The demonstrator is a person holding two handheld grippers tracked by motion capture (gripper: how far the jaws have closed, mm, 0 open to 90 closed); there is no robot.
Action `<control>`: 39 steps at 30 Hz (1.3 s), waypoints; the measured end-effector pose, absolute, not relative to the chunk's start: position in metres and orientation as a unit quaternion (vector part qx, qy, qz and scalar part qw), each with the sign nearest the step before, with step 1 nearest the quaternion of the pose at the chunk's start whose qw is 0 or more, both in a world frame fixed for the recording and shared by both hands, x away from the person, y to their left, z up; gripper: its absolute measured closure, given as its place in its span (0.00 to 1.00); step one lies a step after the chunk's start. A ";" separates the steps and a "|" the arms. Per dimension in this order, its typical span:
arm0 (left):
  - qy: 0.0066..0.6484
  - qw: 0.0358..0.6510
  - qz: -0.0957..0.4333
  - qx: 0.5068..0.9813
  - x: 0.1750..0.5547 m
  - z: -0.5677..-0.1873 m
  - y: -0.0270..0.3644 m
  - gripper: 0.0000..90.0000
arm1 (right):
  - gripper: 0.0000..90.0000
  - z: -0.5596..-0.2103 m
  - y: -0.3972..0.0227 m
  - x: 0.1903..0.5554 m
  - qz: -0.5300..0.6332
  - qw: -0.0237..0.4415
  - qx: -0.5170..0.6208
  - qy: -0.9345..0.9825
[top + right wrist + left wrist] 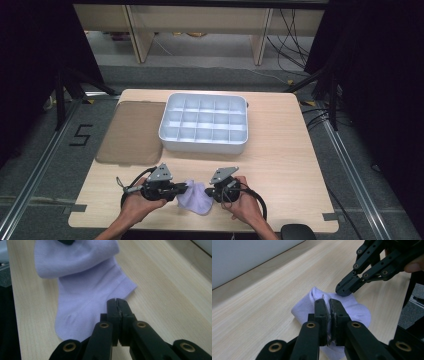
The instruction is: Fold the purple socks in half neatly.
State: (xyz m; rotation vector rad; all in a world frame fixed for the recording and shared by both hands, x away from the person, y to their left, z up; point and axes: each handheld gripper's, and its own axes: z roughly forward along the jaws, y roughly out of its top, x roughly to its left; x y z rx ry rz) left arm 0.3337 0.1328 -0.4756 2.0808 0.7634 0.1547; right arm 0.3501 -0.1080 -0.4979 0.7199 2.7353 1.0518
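A lilac sock (196,199) lies near the table's front edge, between my two grippers. My left gripper (184,188) comes in from the left and is shut on a fold of the sock (359,311), with a sliver of cloth between its jaws (329,312). My right gripper (209,191) comes in from the right with its jaws shut and nothing between them. Its tip (117,301) rests at the sock's cuff edge (85,297). In the left gripper view the right gripper (342,290) touches the top of the raised fold.
A white tray (202,145) with several small compartments stands at the back middle of the wooden table (280,160). A brown mat (131,132) lies to its left. A person's hands hold both grippers at the front edge.
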 end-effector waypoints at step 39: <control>0.290 0.446 0.036 0.846 0.343 -0.495 0.092 0.86 | 0.99 -0.494 -0.128 0.337 0.335 0.054 0.248 0.907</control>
